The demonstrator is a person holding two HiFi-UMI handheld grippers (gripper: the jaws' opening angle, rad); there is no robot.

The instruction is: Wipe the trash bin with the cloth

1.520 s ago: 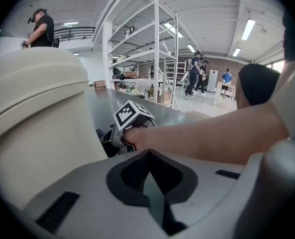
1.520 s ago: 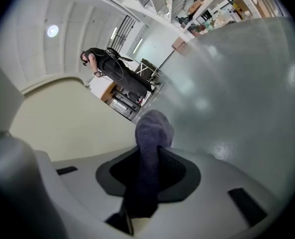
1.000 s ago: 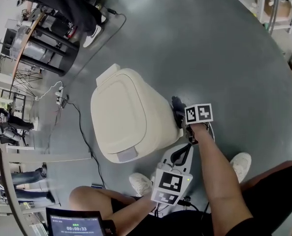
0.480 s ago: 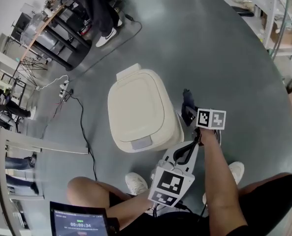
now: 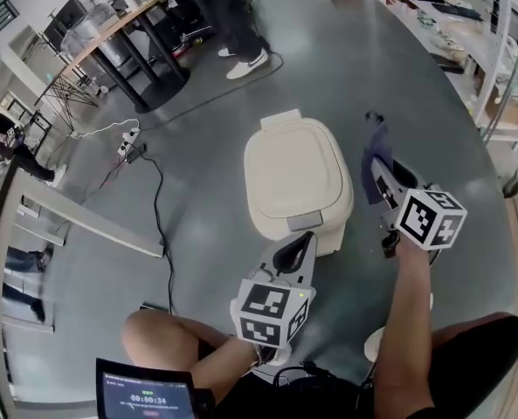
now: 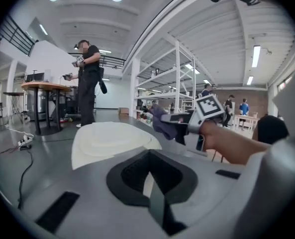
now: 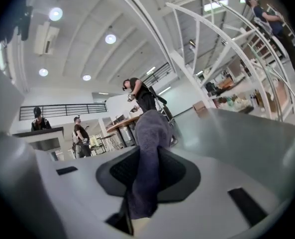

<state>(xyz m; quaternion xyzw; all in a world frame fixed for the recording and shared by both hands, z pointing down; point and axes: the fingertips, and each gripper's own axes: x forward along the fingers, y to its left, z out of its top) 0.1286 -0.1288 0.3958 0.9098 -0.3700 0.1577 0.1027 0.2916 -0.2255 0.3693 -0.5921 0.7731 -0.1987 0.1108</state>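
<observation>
I'm clamping my right claw (image 5: 383, 180) on the cloth (image 5: 377, 151), and the right gripper view is showing it plainly: the dark bluish cloth (image 7: 147, 168) is running up between the two jaws and bunching out past their tips. I'm holding it right of centre in the head view, just beside the bin (image 5: 298, 177) but apart from it, not touching the lid. The cream bin is standing at the middle of the frame on the grey floor (image 5: 197, 260), with its lid down. My left claw (image 5: 295, 251) is hovering at lower centre, near the bin's front edge, and I cannot tell whether it's touching. In the left gripper view its jaws are sitting together with nothing between them, and the lid is lying just ahead. A black cable (image 5: 158, 208) is trailing across the floor at left.
</observation>
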